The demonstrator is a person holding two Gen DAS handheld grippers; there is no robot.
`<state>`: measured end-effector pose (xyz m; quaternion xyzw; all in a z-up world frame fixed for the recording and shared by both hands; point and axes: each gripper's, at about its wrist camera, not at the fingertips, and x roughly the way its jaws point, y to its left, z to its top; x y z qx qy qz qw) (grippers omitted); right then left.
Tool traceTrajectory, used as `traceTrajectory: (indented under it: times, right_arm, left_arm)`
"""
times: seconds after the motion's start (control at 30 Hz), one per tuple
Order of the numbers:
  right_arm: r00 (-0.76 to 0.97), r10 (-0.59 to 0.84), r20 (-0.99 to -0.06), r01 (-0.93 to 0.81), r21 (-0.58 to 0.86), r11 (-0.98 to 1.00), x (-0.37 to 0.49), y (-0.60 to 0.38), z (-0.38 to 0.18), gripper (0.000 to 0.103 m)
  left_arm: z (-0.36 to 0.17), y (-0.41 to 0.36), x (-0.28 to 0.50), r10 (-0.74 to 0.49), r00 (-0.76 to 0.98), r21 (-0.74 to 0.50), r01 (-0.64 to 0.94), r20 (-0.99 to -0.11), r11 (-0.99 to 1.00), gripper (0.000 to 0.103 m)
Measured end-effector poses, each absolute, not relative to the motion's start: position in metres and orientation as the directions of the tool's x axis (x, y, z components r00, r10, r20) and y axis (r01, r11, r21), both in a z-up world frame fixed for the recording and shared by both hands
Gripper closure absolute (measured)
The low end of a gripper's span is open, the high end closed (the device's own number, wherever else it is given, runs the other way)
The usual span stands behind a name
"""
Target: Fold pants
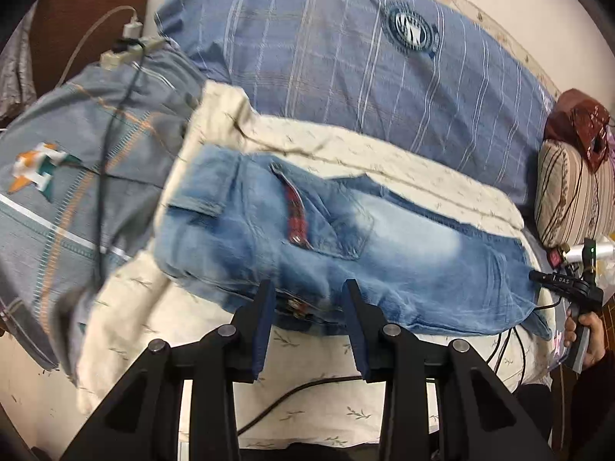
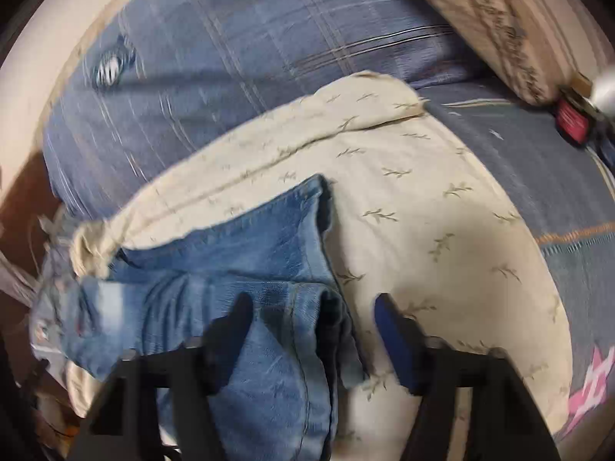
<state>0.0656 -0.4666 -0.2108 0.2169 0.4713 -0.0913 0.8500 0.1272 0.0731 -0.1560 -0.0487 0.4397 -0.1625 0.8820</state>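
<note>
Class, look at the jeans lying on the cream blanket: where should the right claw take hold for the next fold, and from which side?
Grip the stacked hem ends of the jeans, coming in from the open blanket side; that layered edge lies exposed between the right claw tips.

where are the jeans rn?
The jeans lie on the cream sheet, just ahead of the open left gripper; their hem end sits at the open right gripper.

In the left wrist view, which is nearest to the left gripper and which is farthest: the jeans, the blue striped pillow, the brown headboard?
From the left gripper:
1. Jeans: right at the fingertips, on the cream sheet.
2. Blue striped pillow: behind the jeans, centre.
3. Brown headboard: far upper left corner.
</note>
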Motion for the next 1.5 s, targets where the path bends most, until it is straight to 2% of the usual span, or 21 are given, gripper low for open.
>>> traceTrajectory:
  times: [0.03, 0.07, 0.13, 0.43, 0.63, 0.73, 0.8, 0.87, 0.97, 1.0, 1.03, 1.07, 1.17, 1.27, 1.33, 1.43, 1.5]
  right_arm:
    - [0.523, 0.007, -0.852, 0.357, 0.227, 0.906, 0.068, -0.461, -0.21, 0.072]
    - [0.52, -0.021, -0.854, 0.347, 0.189, 0.919, 0.069, -0.456, -0.207, 0.08]
    - [0.523, -0.062, -0.85, 0.325, 0.132, 0.936, 0.068, -0.448, -0.197, 0.086]
    - [0.676, -0.159, -0.719, 0.325, 0.097, 0.941, 0.093, -0.442, -0.129, 0.089]
    - [0.632, -0.175, -0.755, 0.392, 0.117, 0.912, 0.149, -0.469, -0.172, 0.089]
    - [0.579, -0.085, -0.811, 0.423, 0.211, 0.881, 0.158, -0.491, -0.214, 0.088]
    - [0.597, -0.036, -0.801, 0.449, 0.296, 0.843, 0.149, -0.502, -0.224, 0.084]
    - [0.601, -0.039, -0.798, 0.476, 0.318, 0.82, 0.134, -0.509, -0.22, 0.066]
    - [0.639, -0.08, -0.765, 0.501, 0.334, 0.798, 0.105, -0.514, -0.199, 0.063]
    - [0.658, -0.091, -0.748, 0.494, 0.337, 0.801, 0.096, -0.514, -0.19, 0.059]
    - [0.684, -0.094, -0.724, 0.477, 0.345, 0.809, 0.085, -0.51, -0.18, 0.049]
    - [0.709, -0.083, -0.701, 0.446, 0.354, 0.822, 0.076, -0.502, -0.17, 0.047]
    - [0.734, -0.015, -0.679, 0.335, 0.342, 0.878, 0.066, -0.468, -0.151, 0.047]
    - [0.715, 0.053, -0.697, 0.235, 0.312, 0.921, 0.064, -0.419, -0.152, 0.047]
    - [0.68, 0.095, -0.727, 0.193, 0.303, 0.933, 0.071, -0.388, -0.162, 0.05]
    - [0.64, 0.095, -0.763, 0.153, 0.247, 0.957, 0.076, -0.349, -0.182, 0.067]
    - [0.618, 0.091, -0.781, 0.144, 0.227, 0.963, 0.075, -0.331, -0.194, 0.067]
  left_arm:
    - [-0.161, 0.07, 0.129, -0.327, 0.551, -0.226, 0.244, -0.768, 0.943, 0.066]
    - [-0.165, 0.067, 0.13, -0.325, 0.543, -0.225, 0.244, -0.774, 0.943, 0.066]
    - [-0.172, 0.064, 0.132, -0.32, 0.531, -0.222, 0.241, -0.785, 0.945, 0.066]
    - [-0.191, 0.06, 0.153, -0.281, 0.528, -0.201, 0.205, -0.801, 0.958, 0.064]
    - [-0.202, 0.049, 0.162, -0.241, 0.536, -0.161, 0.192, -0.809, 0.968, 0.058]
    - [-0.208, 0.043, 0.162, -0.207, 0.534, -0.12, 0.194, -0.82, 0.974, 0.054]
    - [-0.21, 0.043, 0.162, -0.201, 0.526, -0.114, 0.193, -0.826, 0.974, 0.053]
    - [-0.21, 0.045, 0.16, -0.204, 0.519, -0.121, 0.19, -0.83, 0.974, 0.051]
    - [-0.209, 0.049, 0.155, -0.2, 0.52, -0.124, 0.177, -0.83, 0.976, 0.046]
    - [-0.207, 0.049, 0.151, -0.2, 0.524, -0.125, 0.174, -0.828, 0.977, 0.046]
    - [-0.206, 0.049, 0.148, -0.201, 0.527, -0.127, 0.173, -0.825, 0.977, 0.046]
    - [-0.204, 0.048, 0.143, -0.206, 0.533, -0.129, 0.179, -0.821, 0.975, 0.046]
    - [-0.199, 0.041, 0.133, -0.214, 0.552, -0.124, 0.196, -0.806, 0.973, 0.046]
    - [-0.198, 0.036, 0.13, -0.213, 0.552, -0.127, 0.191, -0.806, 0.973, 0.046]
    - [-0.198, 0.036, 0.13, -0.215, 0.556, -0.138, 0.178, -0.803, 0.974, 0.046]
    - [-0.199, 0.036, 0.132, -0.192, 0.583, -0.126, 0.152, -0.789, 0.98, 0.046]
    - [-0.203, 0.036, 0.135, -0.173, 0.591, -0.106, 0.146, -0.788, 0.984, 0.046]
